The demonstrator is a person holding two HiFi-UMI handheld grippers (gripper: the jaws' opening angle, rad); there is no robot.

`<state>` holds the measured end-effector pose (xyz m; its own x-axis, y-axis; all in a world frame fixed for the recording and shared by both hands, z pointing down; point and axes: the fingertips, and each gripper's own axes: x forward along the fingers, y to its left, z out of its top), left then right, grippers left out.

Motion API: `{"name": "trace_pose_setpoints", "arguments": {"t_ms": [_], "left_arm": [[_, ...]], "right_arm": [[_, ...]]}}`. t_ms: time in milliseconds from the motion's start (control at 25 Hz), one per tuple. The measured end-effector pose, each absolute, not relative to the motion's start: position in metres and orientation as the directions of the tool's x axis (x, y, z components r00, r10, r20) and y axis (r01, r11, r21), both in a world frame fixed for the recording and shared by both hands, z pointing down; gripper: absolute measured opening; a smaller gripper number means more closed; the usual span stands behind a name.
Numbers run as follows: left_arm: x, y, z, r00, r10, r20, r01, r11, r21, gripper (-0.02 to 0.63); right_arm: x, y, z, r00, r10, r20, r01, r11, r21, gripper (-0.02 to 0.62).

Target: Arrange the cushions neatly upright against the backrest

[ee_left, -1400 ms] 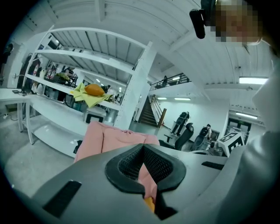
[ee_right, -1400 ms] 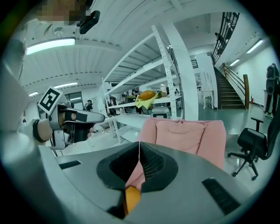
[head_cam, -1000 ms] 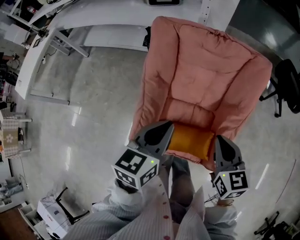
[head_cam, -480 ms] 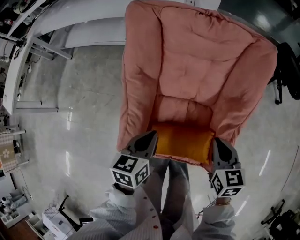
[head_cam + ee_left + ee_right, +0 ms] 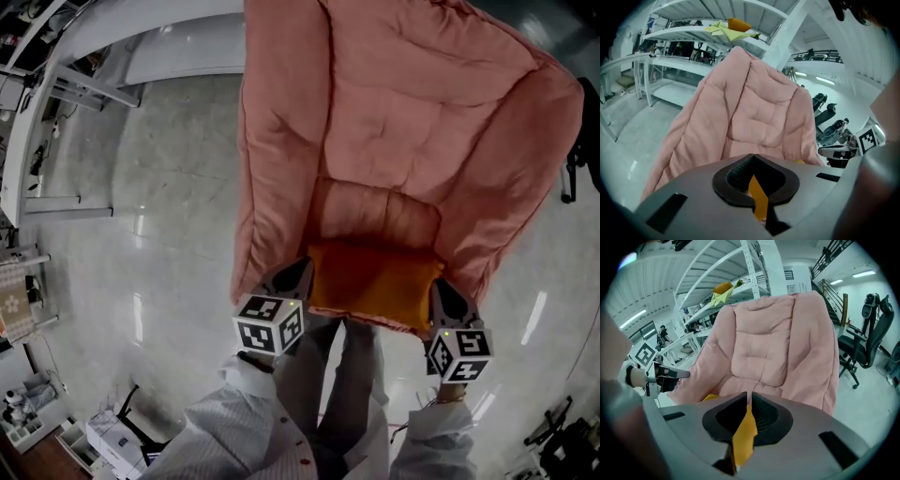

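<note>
While left hand-held gripper (image 5: 303,275), right hand-held gripper (image 5: 438,288) clamp orange cushion (image 5: 373,279) | pink armchair (image 5: 412,141) behind | shelving (image 5: 670,33) beyond

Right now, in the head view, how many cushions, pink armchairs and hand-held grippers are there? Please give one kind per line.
orange cushion: 1
pink armchair: 1
grippers: 2, the left gripper and the right gripper, each shut on the orange cushion
Total: 4

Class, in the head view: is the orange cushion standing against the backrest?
No: the cushion is at the seat's front edge, pinched at its ends by the left gripper and right gripper, away from the backrest.
</note>
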<state>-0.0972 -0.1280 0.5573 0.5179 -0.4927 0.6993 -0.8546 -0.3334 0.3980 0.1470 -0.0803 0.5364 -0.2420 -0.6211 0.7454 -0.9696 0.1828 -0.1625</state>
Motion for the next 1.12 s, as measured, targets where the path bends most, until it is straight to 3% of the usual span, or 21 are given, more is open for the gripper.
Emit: {"name": "trace_pose_setpoints", "arguments": {"t_ms": [520,600,720,1120], "left_arm": [[-0.105,-0.108,0.643,0.478,-0.389,0.788,-0.878,-0.239,0.414,0.011],[-0.108,-0.107,0.651,0.46,-0.384,0.801,-0.887,-0.24,0.395,0.012],[-0.111,-0.105,0.662,0.441,-0.353,0.825,-0.895,-0.247,0.373,0.019],[-0.114,-0.086,0.693,0.432,-0.253,0.866,-0.89,-0.276,0.364,0.206]], "right_arm": [[0.171,-0.068,0.605,-0.176,-0.551,0.816,-0.977,-0.007,-0.215,0.022],[0.174,-0.065,0.612,-0.178,-0.54,0.823,-0.972,-0.031,-0.231,0.093],[0.179,-0.064,0.62,-0.186,-0.524,0.831,-0.965,-0.064,-0.256,0.126],[0.182,-0.056,0.633,-0.199,-0.483,0.853,-0.948,-0.125,-0.292,0.164]]}}
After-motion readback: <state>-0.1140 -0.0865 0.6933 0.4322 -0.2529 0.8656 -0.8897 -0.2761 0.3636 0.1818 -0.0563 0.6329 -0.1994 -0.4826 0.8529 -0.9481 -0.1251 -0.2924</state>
